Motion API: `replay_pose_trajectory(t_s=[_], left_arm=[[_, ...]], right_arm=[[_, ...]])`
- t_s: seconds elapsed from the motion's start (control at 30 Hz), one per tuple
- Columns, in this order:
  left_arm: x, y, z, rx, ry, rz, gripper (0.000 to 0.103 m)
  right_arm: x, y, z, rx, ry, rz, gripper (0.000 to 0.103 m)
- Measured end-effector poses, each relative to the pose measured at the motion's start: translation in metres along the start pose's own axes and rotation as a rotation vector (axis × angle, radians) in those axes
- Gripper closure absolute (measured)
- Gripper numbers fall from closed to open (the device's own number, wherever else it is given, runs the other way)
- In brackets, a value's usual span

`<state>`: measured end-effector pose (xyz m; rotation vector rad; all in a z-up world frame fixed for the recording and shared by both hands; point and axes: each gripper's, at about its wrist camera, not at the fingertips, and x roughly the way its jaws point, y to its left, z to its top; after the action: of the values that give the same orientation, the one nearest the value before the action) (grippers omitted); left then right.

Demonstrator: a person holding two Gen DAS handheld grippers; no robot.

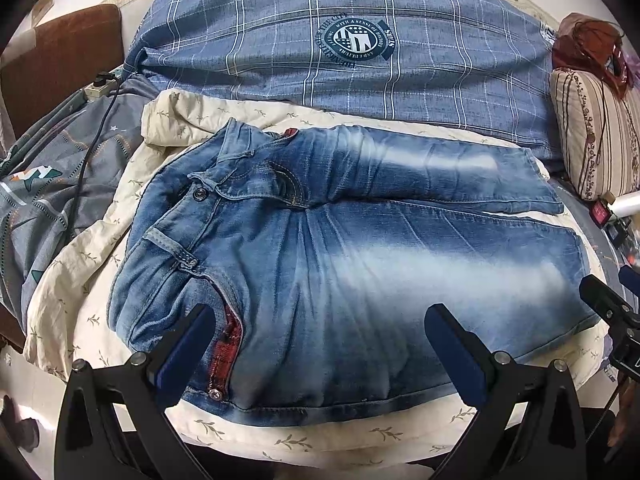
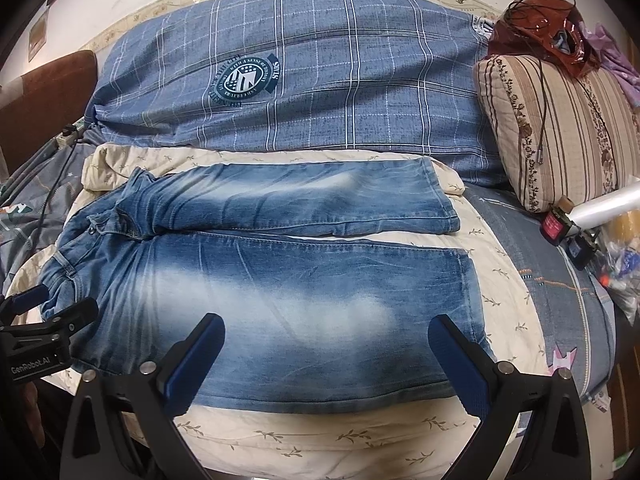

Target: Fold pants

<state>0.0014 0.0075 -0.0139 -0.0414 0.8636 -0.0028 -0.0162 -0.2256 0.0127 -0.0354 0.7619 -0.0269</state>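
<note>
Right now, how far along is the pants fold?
Done: jeans lie flat on the cream quilt, legs side by side. In hand: nothing; left gripper and right gripper hover open over the near leg. Left: every fold.

The jeans lie flat on a quilt spread over the bed, waistband to the left, legs running right, one leg near and the other far, side by side. Behind them, along the far edge, lies a big checked pillow. At the far right a striped cushion leans, with a bag on top of it. Near that cushion, on the right, small clutter sits on the sheet. At the left, a cable runs over rumpled bedding to a power strip. The left gripper hovers over the near waist, the right gripper over the near leg.
</note>
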Motion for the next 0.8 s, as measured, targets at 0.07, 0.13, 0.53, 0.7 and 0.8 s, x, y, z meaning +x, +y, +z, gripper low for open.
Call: replay_pose_trajectory(t_s=[0.07, 0.13, 0.53, 0.7, 0.8], left_arm=[[0.000, 0.000, 0.000, 0.000, 0.000, 0.000, 0.000], [0.000, -0.001, 0.000, 0.001, 0.000, -0.001, 0.000], [-0.002, -0.001, -0.002, 0.001, 0.002, -0.003, 0.000], [0.000, 0.002, -0.002, -0.004, 0.008, -0.010, 0.000], [0.001, 0.022, -0.001, -0.058, 0.016, -0.015, 0.000]], right_arm=[[0.000, 0.000, 0.000, 0.001, 0.000, 0.001, 0.000], [0.000, 0.000, 0.000, 0.000, 0.000, -0.001, 0.000], [0.002, 0.001, -0.001, 0.002, 0.005, 0.000, 0.000], [0.002, 0.001, -0.002, 0.002, 0.007, -0.001, 0.000], [0.004, -0.010, -0.006, 0.047, 0.033, 0.041, 0.000]])
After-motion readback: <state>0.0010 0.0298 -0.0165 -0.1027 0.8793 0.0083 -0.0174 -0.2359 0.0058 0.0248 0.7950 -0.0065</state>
